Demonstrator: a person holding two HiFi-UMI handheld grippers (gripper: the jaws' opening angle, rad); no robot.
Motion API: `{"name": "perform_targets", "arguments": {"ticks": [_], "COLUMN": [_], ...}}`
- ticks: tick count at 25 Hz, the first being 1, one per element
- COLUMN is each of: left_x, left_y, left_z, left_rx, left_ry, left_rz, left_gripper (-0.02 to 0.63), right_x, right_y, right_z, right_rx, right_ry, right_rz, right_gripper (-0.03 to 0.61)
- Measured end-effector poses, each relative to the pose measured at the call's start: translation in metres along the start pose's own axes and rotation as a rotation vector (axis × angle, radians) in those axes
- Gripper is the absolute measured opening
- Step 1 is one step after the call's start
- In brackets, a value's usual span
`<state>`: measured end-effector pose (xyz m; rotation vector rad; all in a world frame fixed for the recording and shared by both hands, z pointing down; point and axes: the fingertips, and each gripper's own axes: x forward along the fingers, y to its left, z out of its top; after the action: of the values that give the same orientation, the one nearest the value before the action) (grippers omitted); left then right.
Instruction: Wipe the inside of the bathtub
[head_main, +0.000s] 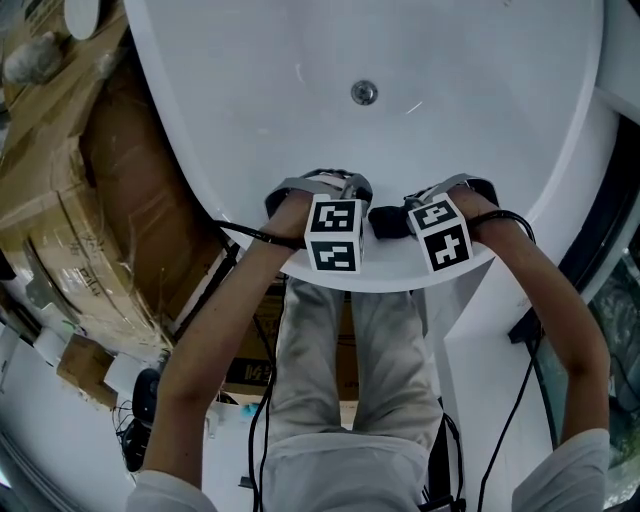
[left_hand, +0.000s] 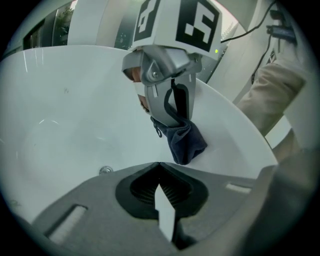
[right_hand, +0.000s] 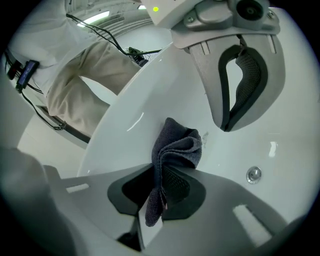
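1. Right gripper: the jaws are pinched on a dark cloth. One bunched fold stands out past the tips and a short tail hangs back between the pads.
2. Left gripper: the jaws are pressed together tip to tip, with nothing between them.
3. The two grippers sit side by side and close together at the near end of the bathtub, marker cubes up. The cloth shows between them.
4. Location of cloth: just inside the near rim, at the white inner wall. Contact with the wall cannot be confirmed.
5. The drain lies farther in on the tub floor, well apart from the cloth.
6. Cardboard boxes stand to the left, outside the tub.
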<state>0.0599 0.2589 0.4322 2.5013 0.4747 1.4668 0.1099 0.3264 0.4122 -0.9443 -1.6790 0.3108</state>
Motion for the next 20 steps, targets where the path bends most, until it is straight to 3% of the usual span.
{"name": "perform_targets", "arguments": {"ticks": [10, 20], "left_x": [-0.036, -0.044], "left_y": [-0.019, -0.033], "left_z": [0.034, 0.05], "left_rx": [0.083, 0.085], "left_ry": [-0.016, -0.03], "left_rz": [0.02, 0.022], "left_gripper": [-0.002, -0.002], "right_x": [-0.019, -0.039], "right_y": [0.035, 0.071], "right_z": [0.015, 0.029], "right_rx": [-0.042, -0.049], "right_ry": [0.006, -0.012], "right_rz": [0.021, 0.051], "right_gripper": [0.046, 0.048]}}
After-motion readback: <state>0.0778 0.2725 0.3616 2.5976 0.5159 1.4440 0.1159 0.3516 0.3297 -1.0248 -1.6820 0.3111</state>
